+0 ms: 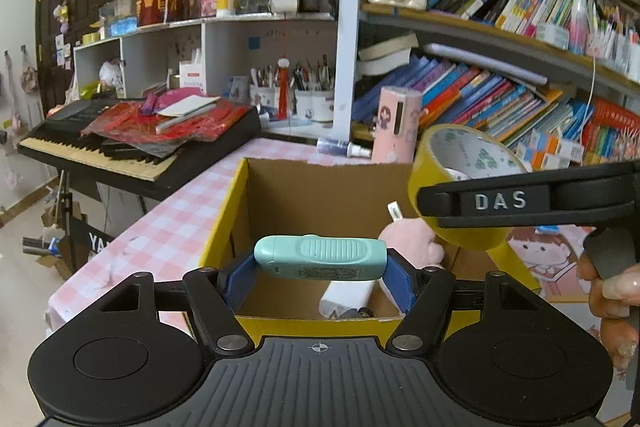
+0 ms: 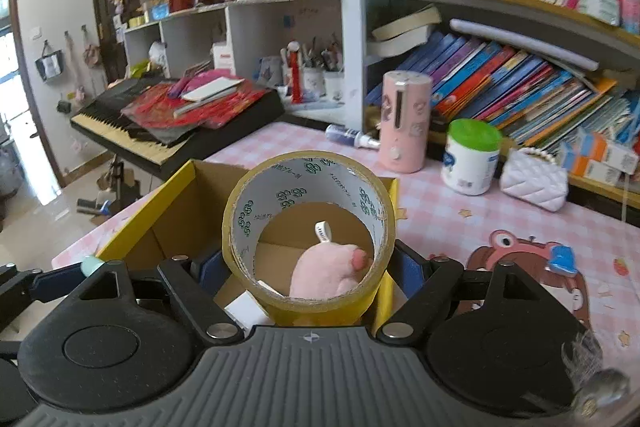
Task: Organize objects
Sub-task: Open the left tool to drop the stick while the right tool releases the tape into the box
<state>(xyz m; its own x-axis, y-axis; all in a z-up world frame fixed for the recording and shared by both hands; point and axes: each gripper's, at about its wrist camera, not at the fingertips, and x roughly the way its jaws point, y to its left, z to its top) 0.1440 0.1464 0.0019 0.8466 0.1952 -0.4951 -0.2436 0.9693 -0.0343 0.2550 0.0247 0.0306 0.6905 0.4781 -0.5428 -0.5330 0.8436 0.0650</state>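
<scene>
My left gripper (image 1: 320, 273) is shut on a mint-green handheld device (image 1: 320, 257), held crosswise over the open yellow cardboard box (image 1: 224, 215). My right gripper (image 2: 310, 273) is shut on a roll of yellow packing tape (image 2: 308, 231), held upright above the same box (image 2: 132, 227). The tape roll (image 1: 460, 187) and the right gripper's black finger show at the right in the left wrist view. Inside the box lie a pink plush toy (image 2: 328, 275) with a white tag and a white object (image 1: 346, 297).
The box stands on a pink checked tablecloth (image 2: 440, 219). Behind it are a pink cylinder (image 2: 406, 123), a white jar with a green lid (image 2: 472, 157), a white quilted purse (image 2: 534, 179), a small spray bottle (image 2: 352, 137), bookshelves and a keyboard (image 2: 172, 131) at the left.
</scene>
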